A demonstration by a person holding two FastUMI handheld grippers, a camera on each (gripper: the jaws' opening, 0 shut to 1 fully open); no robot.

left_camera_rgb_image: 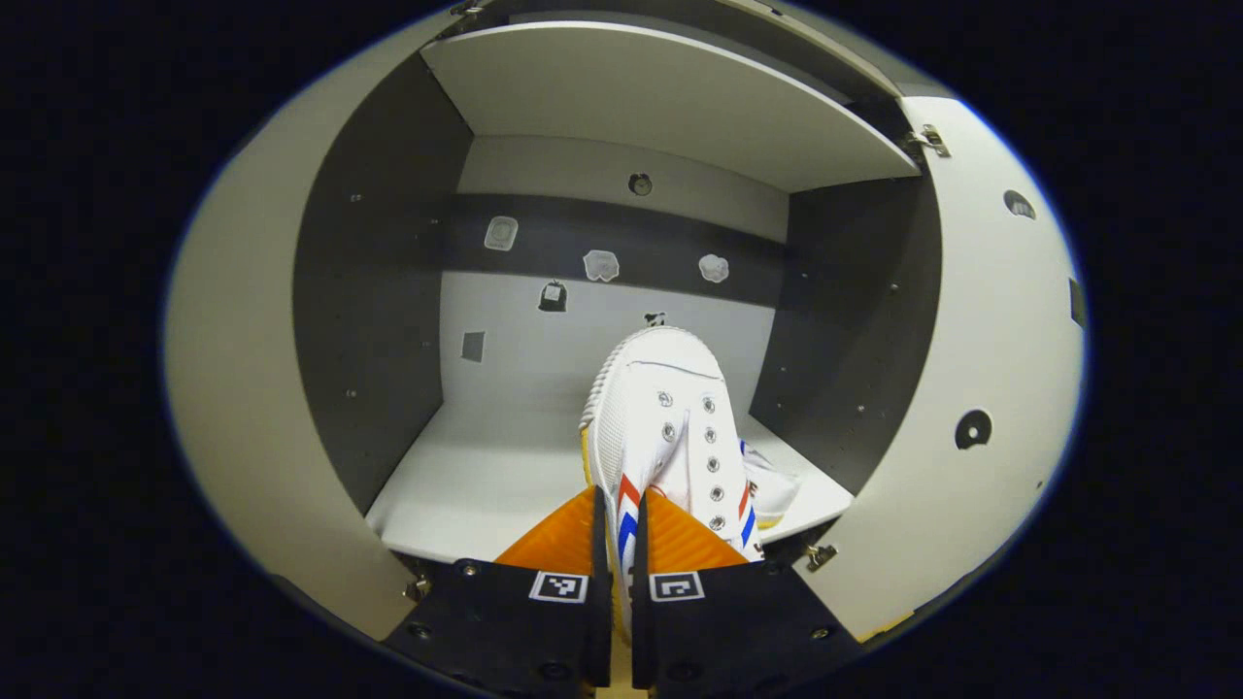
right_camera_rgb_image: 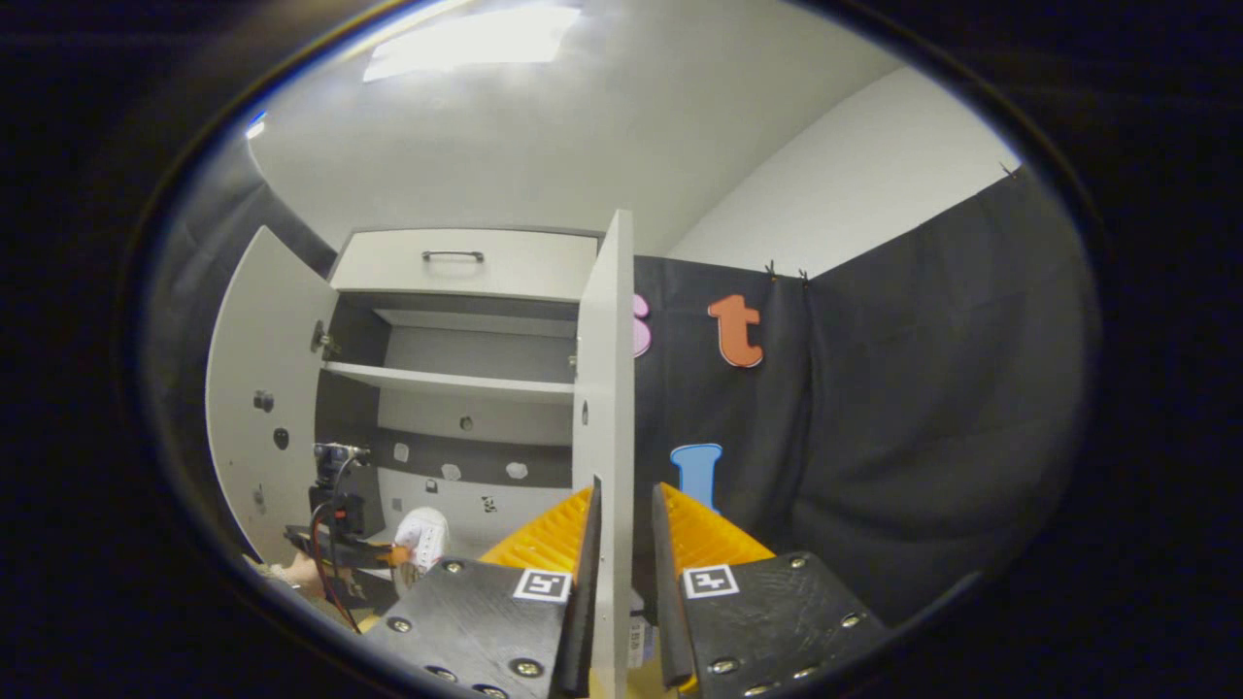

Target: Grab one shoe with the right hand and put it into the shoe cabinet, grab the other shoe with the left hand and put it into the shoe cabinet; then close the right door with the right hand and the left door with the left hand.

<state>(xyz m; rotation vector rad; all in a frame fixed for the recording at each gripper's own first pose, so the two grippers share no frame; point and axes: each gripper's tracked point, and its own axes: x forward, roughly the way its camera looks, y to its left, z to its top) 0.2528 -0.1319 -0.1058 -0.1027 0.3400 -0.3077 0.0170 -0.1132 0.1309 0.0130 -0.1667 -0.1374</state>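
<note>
Since the shoe looks light and soft-walled, it is best pinched at the side wall; in the left gripper view it is clamped there by the left gripper inside the cabinet, above the bottom shelf. In the right gripper view, the right gripper is seen slightly parted, straddling the right door edge; contact cannot be confirmed.

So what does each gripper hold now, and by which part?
The left gripper is shut on the white sneaker, pinching its heel end. The right gripper straddles the right door edge; whether its fingers press it cannot be told.
</note>
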